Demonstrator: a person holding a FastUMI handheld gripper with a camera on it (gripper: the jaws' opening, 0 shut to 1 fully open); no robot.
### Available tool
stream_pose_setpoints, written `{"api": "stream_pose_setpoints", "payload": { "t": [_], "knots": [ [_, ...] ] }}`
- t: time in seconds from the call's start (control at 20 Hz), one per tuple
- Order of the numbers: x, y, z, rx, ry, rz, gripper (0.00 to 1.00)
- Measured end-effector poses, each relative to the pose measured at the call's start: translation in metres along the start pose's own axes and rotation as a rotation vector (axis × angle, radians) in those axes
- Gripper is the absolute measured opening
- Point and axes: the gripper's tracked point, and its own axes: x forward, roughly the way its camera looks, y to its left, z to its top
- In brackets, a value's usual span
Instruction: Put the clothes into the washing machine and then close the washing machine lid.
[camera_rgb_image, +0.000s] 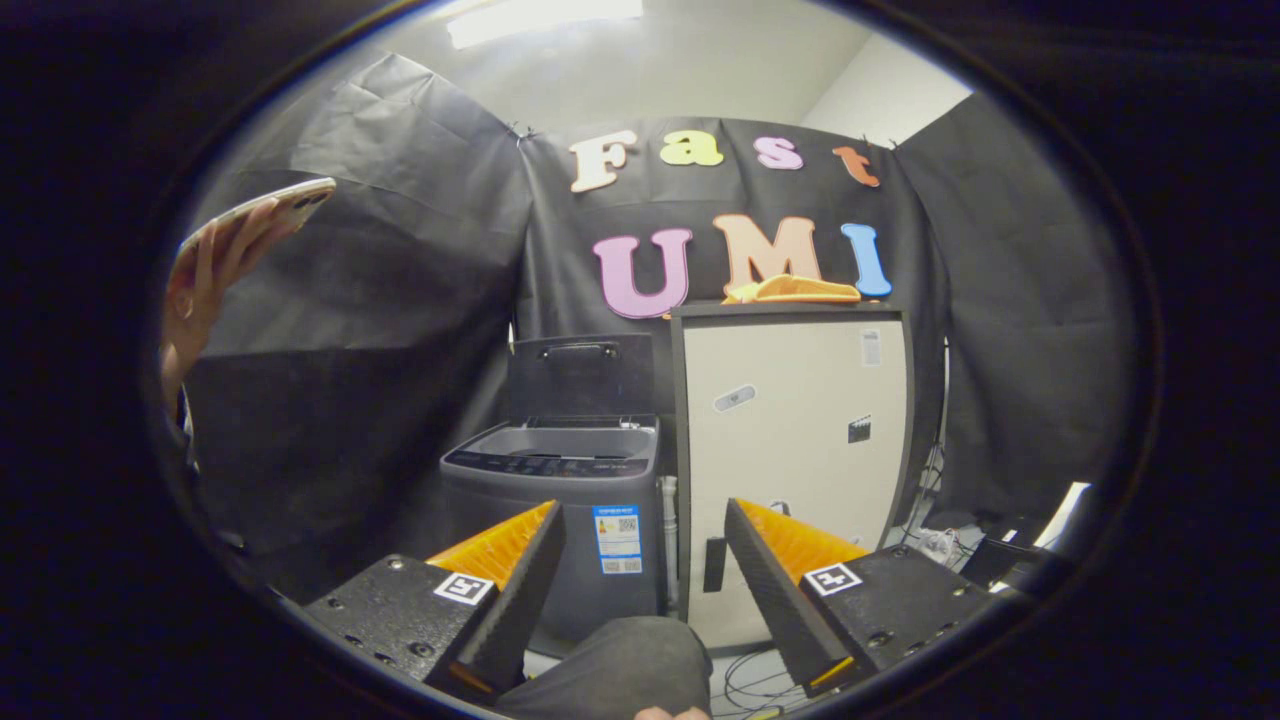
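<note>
The tool (645, 545) is held with its two fingers spread wide, nothing between them but open air. Straight beyond the gap, well apart from the fingertips, stands the grey washing machine (556, 520) — its lid (581, 375) is raised upright at the back and the tub opening faces up. Just beside the machine, beyond the right finger, stands a tall pale cabinet (795, 440) with a dark frame. On the cabinet's top lies the bundle of orange-yellow clothes (793, 291), higher than the machine and well beyond the tool. Below the fingers, close to the camera, a dark-trousered knee (620, 660) pokes in between them. Off beyond the left finger and much higher, a hand (200, 290) holds up a phone (265, 207) against the black cloth wall. Loose cables (760, 685) lie on the floor near the foot of the cabinet — under the right finger.
</note>
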Motion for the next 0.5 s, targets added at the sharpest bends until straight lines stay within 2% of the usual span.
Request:
{"api": "stream_pose_setpoints", "payload": {
  "t": [0.5],
  "knots": [
    [0.0051, -0.0017, 0.0048, -0.005, 0.002, -0.003, 0.97]
  ]
}}
